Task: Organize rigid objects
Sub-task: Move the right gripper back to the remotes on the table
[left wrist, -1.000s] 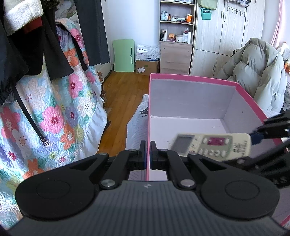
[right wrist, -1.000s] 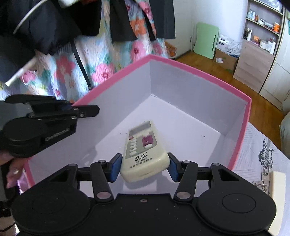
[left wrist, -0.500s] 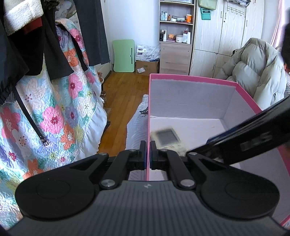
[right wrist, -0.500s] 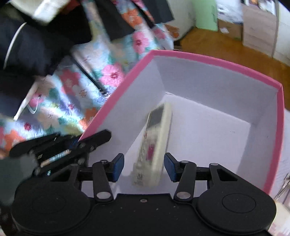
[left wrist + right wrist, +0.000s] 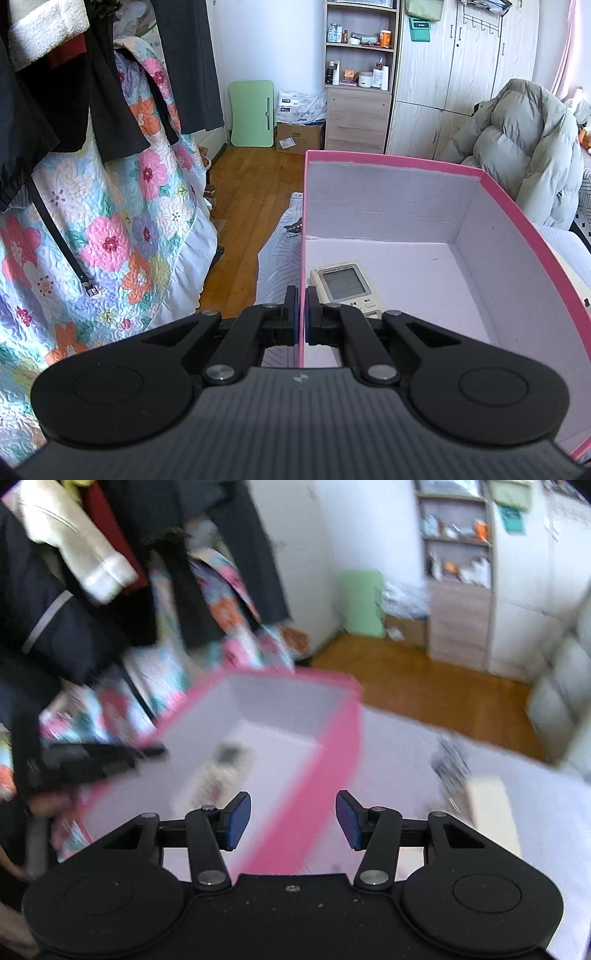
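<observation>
Remote (image 5: 345,286) lies flat in pink box (image 5: 388,206), just ahead of left gripper (image 5: 301,317), which pinches the box wall. Right gripper (image 5: 291,819) empty, jaws apart. Risk: releasing the wall lets the box shift.

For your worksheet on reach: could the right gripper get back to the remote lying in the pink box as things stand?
Probably yes. The right gripper is open and empty above the box, whose top is open. The remote lies uncovered on the floor, near the wall the left gripper pinches.
</observation>
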`<state>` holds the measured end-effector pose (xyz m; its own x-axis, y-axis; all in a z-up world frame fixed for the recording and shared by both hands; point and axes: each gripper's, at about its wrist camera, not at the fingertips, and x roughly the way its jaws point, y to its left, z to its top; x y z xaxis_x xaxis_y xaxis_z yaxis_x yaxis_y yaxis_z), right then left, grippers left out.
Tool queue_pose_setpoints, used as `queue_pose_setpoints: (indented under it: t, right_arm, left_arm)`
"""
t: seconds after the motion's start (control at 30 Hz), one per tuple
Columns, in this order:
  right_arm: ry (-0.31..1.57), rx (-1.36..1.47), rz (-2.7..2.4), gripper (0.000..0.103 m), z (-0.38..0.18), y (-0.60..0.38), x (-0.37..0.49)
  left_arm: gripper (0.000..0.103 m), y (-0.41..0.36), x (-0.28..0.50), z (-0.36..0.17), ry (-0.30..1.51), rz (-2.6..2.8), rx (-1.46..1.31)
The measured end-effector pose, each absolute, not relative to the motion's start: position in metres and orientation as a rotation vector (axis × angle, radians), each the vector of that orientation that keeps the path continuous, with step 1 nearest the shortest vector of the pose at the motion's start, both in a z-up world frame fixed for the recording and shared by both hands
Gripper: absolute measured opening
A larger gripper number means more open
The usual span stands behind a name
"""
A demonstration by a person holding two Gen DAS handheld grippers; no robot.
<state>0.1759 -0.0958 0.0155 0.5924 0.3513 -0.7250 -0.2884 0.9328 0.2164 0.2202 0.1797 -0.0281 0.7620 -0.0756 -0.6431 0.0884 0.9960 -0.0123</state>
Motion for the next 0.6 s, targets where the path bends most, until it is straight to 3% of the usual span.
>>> queue_pose_setpoints:
  t: [0.33,0.43,0.6]
  right_arm:
    - [1.092,0.160,0.214,0.058,-0.050,-0.109,0.182]
    - [1.095,0.131,0.211,0.068,-0.056,-0.109,0.187]
    - [1.093,0.093,0.192,0.070,-0.060,-0.104,0.210]
  left_arm:
    - [0.002,0.182,0.221,-0.028,0.697,-0.088,0.026]
    - [0.002,0.182,0.221,-0.028,0.697,-0.089,0.027]
    - [0.002,0.181,0.221,-0.029,0.696,-0.090,0.027]
